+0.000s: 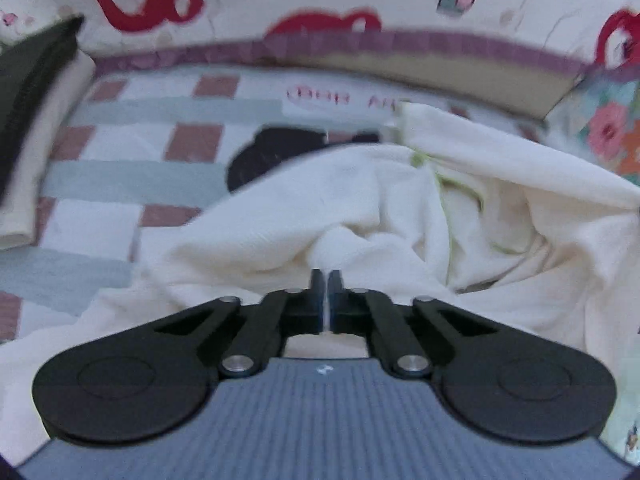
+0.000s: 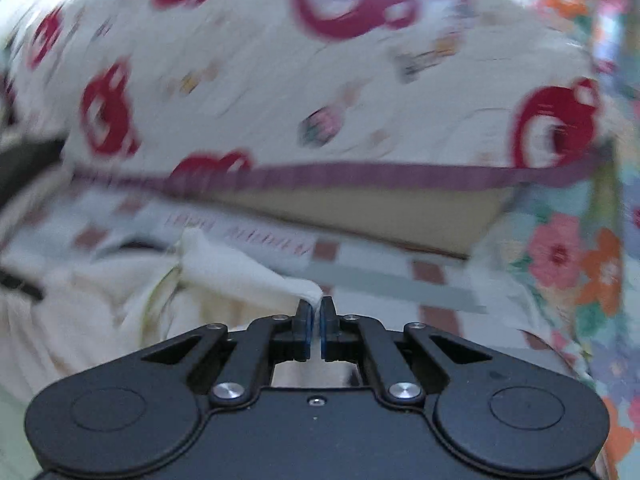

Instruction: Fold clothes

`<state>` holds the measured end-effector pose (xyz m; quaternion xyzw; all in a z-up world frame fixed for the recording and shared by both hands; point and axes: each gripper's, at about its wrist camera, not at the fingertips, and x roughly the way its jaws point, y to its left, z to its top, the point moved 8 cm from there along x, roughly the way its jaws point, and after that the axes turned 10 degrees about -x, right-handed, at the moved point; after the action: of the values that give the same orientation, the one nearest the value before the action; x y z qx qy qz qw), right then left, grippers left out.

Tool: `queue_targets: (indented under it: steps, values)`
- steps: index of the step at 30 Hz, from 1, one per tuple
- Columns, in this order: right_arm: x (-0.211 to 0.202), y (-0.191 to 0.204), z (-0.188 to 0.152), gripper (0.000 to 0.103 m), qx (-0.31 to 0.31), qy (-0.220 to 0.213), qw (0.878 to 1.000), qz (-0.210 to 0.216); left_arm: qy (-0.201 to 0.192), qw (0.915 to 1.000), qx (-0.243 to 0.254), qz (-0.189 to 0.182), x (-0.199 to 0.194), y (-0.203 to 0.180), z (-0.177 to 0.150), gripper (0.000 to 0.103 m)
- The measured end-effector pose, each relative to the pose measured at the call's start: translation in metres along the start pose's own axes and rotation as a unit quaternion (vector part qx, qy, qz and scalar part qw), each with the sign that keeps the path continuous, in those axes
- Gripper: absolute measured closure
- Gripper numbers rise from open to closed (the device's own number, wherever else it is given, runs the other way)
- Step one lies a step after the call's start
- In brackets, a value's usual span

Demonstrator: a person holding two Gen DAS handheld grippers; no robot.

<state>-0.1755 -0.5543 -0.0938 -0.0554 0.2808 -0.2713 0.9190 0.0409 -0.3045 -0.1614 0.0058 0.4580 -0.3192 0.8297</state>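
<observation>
Garment: cream top [image 1: 360, 200] lies crumpled on checked bed sheet [image 1: 120, 152], no fold made yet.
Left gripper [image 1: 328, 280]: you pinch a bunched ridge of cloth.
Right gripper [image 2: 316, 308]: you pinch a cloth corner.
Left to do: spread flat, then every fold.

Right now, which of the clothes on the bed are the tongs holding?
The cream garment, crumpled in the middle of the checked bed: both tongs, left and right, pinch its edge. The folded dark and beige clothes at the far left lie untouched.

Open checked sheet [image 1: 132, 168] left of garment [image 1: 360, 200]
</observation>
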Motion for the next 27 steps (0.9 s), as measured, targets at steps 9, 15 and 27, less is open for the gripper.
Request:
queue_targets:
  steps: [9,15,27]
  values:
    - [-0.012,-0.075,-0.059,0.082,0.103,0.135,0.984,-0.063,0.003,0.9994,0.007,-0.035,-0.042,0.016,-0.023,0.100]
    - [-0.010,-0.001,-0.057,0.075,0.078,0.096,0.992,-0.001,0.021,0.9994,0.021,-0.017,-0.010,0.019,-0.040,0.095]
    - [0.069,0.153,-0.039,0.057,0.116,0.088,0.947,0.288,0.002,0.9991,0.012,-0.039,-0.001,0.022,-0.045,0.069]
